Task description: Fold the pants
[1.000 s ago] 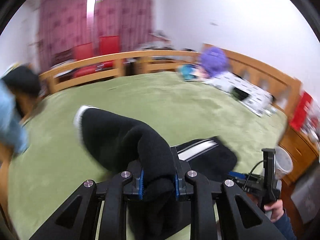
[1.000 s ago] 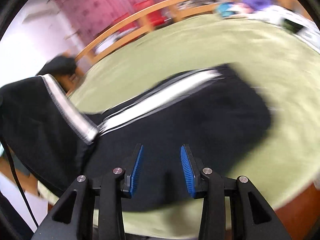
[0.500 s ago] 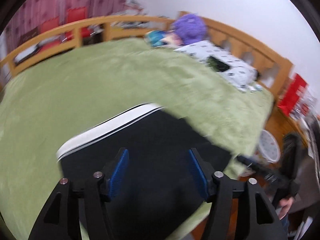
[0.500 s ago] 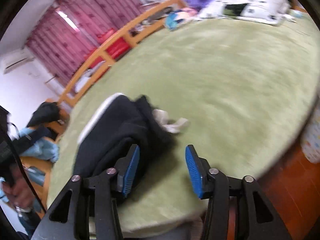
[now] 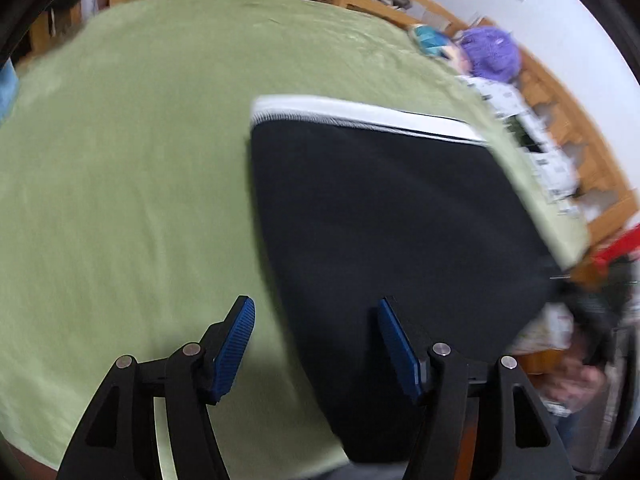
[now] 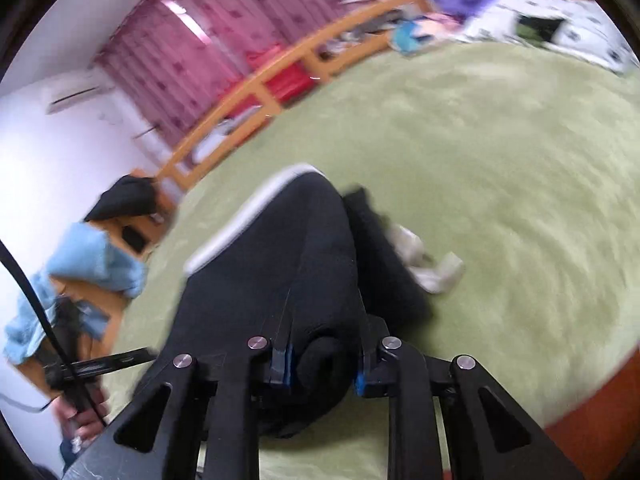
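Note:
Black pants [image 5: 392, 232] with a white side stripe lie folded flat on the green bed cover [image 5: 120, 168]. My left gripper [image 5: 316, 344] is open and empty, hovering over the near left edge of the pants. In the right wrist view the pants [image 6: 280, 264] bunch up toward me, and my right gripper [image 6: 322, 360] is shut on a roll of the black fabric. A white pocket lining [image 6: 428, 264] sticks out at the pants' right side.
A wooden bed rail [image 6: 256, 84] runs along the far side. A purple plush [image 5: 492, 54] and a patterned pillow [image 6: 552, 32] lie at the head of the bed. Blue cloth [image 6: 92, 264] hangs at the left. The person's hand [image 5: 580, 380] shows at the right.
My left gripper let go of the pants and opened, and the pants now lie flat. My right gripper closed on the bunched black fabric.

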Tool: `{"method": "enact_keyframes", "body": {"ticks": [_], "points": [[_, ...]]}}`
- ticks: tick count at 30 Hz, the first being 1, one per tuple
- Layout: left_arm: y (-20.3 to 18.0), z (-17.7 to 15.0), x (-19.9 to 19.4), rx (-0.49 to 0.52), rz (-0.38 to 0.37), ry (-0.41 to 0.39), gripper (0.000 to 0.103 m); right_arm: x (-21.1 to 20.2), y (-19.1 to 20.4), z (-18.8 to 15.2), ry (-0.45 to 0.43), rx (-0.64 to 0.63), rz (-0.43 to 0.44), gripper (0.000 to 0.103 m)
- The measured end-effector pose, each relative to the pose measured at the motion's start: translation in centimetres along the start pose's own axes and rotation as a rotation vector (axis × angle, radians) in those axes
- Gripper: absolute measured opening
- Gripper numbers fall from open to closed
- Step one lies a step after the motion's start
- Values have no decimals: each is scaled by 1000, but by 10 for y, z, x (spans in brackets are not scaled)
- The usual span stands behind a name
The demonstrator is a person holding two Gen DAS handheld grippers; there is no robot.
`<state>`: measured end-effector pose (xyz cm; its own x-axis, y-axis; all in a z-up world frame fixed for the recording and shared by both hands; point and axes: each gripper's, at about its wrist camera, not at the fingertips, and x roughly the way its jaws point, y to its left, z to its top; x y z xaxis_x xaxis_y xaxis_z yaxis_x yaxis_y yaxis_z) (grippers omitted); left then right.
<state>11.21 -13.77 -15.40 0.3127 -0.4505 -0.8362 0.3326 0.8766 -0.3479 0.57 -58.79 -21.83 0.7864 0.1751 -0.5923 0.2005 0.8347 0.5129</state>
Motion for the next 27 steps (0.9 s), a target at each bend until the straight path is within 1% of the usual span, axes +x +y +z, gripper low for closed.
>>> {"method": "enact_keyframes", "body": {"ticks": [1,2,3,4,5,6,7,8,9,11,13,14,15,16,17,18,19,20,21,23,24,25,26,27], "points": [[2,-11,1,-6,-39,7,72,12,-6,-9,40,4,-54,28],[1,-21,5,-3,-58,18,73,24,-11,-19,75,14,-93,36],[-2,-36,16,12,-37,43,73,24,-13,-26,56,27,-99,44],[-3,-47,27,21,-4,70,73,20,-14,-28,44,26,-104,47],[-3,-57,40,18,9,105,73,17,-14,-28,48,19,-106,49],[0,-68,49,-3,0,110,75,13,-14,-27,57,18,-105,50],[-1,-71,46,0,-1,77,75,9,-16,-25,60,25,-104,50],[-3,-69,41,13,-3,77,74,3,-18,-19,49,38,-111,50],[-3,-67,35,22,-8,76,73,-7,-17,-14,17,41,-120,50],[-5,-59,21,39,-12,49,73,-16,-12,-8,-21,15,-140,50],[-7,-50,9,80,9,8,73,-11,-6,-7,-10,-28,-180,50],[-8,-42,6,99,27,-14,73,-6,-5,-10,16,-47,-195,50],[-7,-34,4,108,37,-31,73,4,-6,-15,62,-68,-215,50],[-6,-27,5,103,43,-36,73,14,-6,-15,106,-82,-230,50],[-3,-19,9,90,47,-31,73,24,-7,-18,159,-98,-246,51],[1,-10,12,76,42,-20,73,25,-8,-17,186,-112,-252,54],[4,-1,16,64,29,-10,73,20,-7,-9,211,-141,-259,54],[7,7,20,55,24,-3,73,14,-5,-3,217,-161,-276,54],[10,12,25,46,25,4,73,3,-1,8,203,-191,-304,55],[13,22,34,29,18,6,73,-11,5,24,146,-214,-320,55],[16,28,39,15,15,8,72,-15,9,37,114,-214,-304,56],[18,32,45,0,17,15,71,-13,13,46,108,-216,-275,58],[19,38,51,-10,17,22,71,1,18,60,126,-227,-251,61],[19,42,55,-11,15,27,71,15,21,68,148,-237,-247,62]]}}
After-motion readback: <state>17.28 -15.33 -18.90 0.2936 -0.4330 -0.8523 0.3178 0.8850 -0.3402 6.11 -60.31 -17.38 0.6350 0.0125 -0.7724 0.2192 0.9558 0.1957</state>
